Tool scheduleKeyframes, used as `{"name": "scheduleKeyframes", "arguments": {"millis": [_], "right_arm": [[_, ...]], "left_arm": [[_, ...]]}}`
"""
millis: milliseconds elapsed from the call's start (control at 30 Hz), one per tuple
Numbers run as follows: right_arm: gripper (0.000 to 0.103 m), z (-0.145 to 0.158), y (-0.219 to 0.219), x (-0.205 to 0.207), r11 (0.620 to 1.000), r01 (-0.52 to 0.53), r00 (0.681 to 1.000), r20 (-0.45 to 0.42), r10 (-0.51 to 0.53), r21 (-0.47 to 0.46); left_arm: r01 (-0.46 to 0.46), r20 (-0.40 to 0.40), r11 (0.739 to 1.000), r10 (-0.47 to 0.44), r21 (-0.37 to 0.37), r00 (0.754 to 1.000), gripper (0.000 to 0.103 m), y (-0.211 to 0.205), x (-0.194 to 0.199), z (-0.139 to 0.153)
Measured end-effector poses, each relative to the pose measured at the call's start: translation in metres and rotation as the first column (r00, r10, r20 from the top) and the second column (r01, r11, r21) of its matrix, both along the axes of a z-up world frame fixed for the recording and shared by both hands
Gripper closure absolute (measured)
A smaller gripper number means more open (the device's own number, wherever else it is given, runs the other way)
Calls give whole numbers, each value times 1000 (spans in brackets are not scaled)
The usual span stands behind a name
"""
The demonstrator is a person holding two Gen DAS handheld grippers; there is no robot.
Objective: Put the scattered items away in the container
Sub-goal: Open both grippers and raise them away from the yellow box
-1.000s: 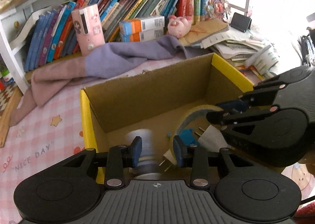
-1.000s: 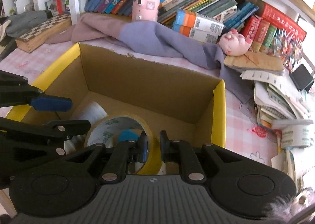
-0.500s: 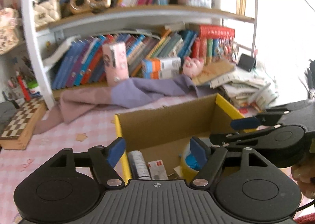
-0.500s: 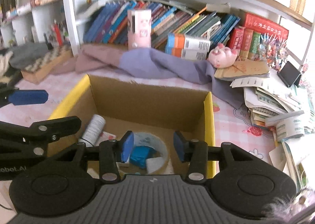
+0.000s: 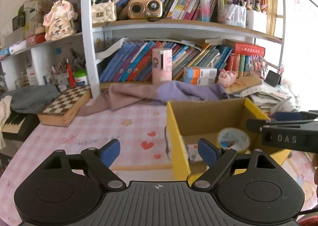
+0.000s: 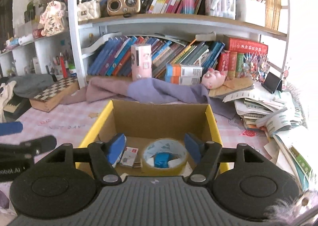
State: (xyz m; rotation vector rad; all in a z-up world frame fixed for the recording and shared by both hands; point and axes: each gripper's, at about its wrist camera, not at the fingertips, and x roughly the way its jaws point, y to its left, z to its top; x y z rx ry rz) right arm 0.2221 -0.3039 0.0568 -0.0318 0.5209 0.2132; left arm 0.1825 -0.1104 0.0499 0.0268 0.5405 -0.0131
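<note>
Both grippers lifted from box [image 6: 210, 114], opening

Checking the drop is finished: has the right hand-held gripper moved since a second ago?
Yes. The right hand-held gripper has backed up and away from the cardboard box, jaws opening and empty; the tape roll lies inside.

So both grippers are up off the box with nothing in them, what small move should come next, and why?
Probably keep drawing both back and finish. The left gripper and right gripper are opening with nothing between the fingers; the tape roll and small packet lie in the box, and no loose item shows on the pink cloth beside it.
</note>
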Motion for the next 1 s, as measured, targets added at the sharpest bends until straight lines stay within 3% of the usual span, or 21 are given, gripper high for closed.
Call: {"name": "scheduleKeyframes", "arguments": {"millis": [533,1000], "right_arm": [[22,-5,48,-79,999,41,999,-2,-41,-31],[12,-29,75,-155,998,55,994,-96,-58,-36]], "left_arm": [[-18,-12,1000,18,12,1000,12,50,-74,-9],[-3,-87,999,6,34,996,6,79,-136,-28]]}}
